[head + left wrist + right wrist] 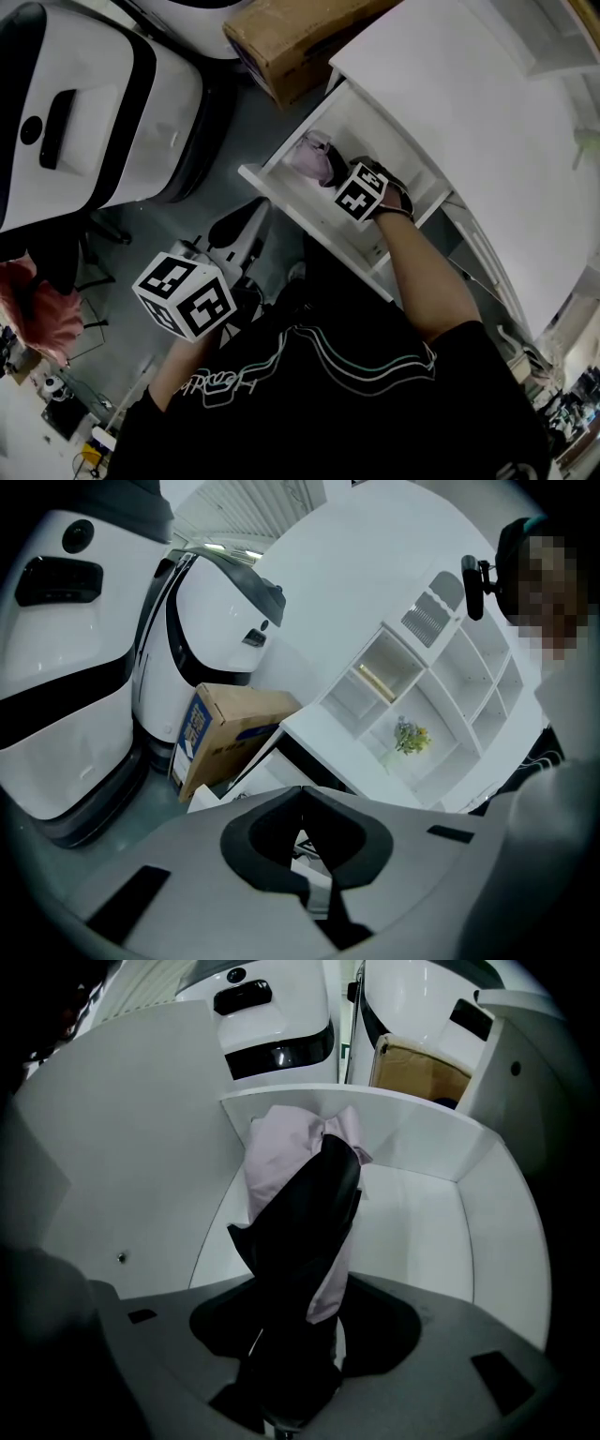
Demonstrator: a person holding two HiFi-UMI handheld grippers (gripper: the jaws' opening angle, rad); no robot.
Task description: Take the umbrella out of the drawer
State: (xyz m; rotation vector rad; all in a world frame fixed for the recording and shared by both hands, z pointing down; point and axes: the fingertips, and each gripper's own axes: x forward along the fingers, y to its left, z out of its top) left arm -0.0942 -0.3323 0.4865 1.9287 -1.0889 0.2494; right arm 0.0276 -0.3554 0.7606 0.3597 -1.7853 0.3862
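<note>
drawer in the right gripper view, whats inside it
A folded pink and black fabric umbrella, clamped by the fingers of the right gripper. The floor of the white drawer beneath them is covered.

Umbrella (302, 1206): folded, pale lilac cloth with black wrapped over it. Sits inside the drawer (281, 192), tip toward the front wall, near end clamped in the right gripper (291, 1372). Drawer: white, pulled open.

White open drawer (281, 195) with a folded lilac-and-black umbrella (314, 157) inside; cardboard box (291, 42) on grey floor (234, 122).
</note>
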